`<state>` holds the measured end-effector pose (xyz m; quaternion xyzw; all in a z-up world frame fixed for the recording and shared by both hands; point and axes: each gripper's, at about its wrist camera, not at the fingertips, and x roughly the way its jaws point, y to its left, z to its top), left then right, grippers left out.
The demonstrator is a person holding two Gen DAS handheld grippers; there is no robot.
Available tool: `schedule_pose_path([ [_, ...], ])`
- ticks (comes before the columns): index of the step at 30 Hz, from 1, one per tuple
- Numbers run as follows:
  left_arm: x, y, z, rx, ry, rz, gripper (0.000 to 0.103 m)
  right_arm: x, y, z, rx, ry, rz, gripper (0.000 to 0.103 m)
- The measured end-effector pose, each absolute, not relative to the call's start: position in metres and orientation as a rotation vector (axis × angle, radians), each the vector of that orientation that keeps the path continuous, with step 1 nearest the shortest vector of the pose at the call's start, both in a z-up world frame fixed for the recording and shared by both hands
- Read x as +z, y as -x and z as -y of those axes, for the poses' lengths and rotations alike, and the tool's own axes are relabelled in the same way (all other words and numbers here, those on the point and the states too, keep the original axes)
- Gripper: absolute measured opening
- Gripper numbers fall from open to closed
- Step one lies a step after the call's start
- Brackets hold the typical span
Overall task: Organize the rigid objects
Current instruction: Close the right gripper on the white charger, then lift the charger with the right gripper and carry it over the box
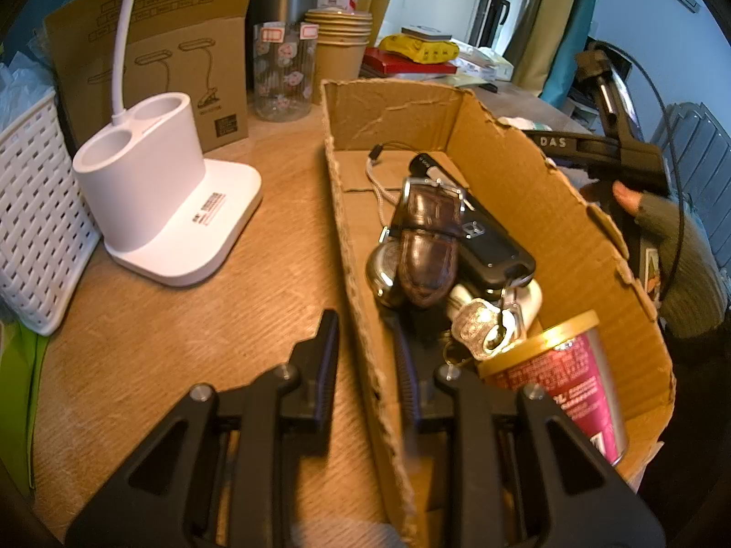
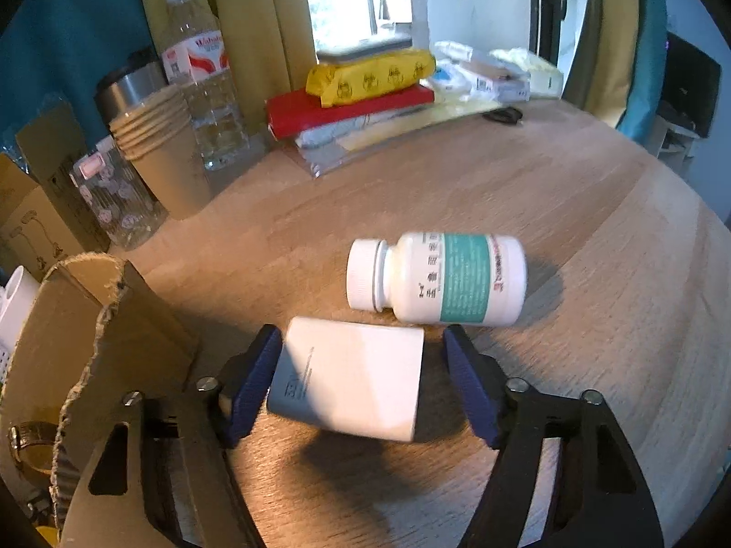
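L claw (image 1: 365,365) is clamped on cardboard box (image 1: 502,146) wall. R claw (image 2: 361,379) is open around white flat case (image 2: 347,379) on desk (image 2: 571,210), w/ pill bottle (image 2: 438,278) just behind.

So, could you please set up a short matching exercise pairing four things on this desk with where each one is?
Things:
1. pill bottle
2. white box
3. car key
4. paper cups

Places:
A. inside the cardboard box
B. stacked upright by the water bottle
C. lying on its side on bare table
D. between the right gripper's jaws

Pairs: 1-C, 2-D, 3-A, 4-B
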<state>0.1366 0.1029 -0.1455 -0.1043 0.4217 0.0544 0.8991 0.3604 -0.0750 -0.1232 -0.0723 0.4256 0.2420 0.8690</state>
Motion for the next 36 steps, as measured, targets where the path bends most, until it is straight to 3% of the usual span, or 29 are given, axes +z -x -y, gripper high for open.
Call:
schedule_pose_path([
  [2, -0.146, -0.137, -0.103, 0.112, 0.216, -0.873, 0.026, -0.124, -0.360, 0.072, 0.508, 0.171, -0.893, 0.062],
  [36, -0.145, -0.137, -0.104, 0.112, 0.216, -0.873, 0.027, -0.061, -0.291, 0.082, 0.707, 0.055, -0.680, 0.059],
])
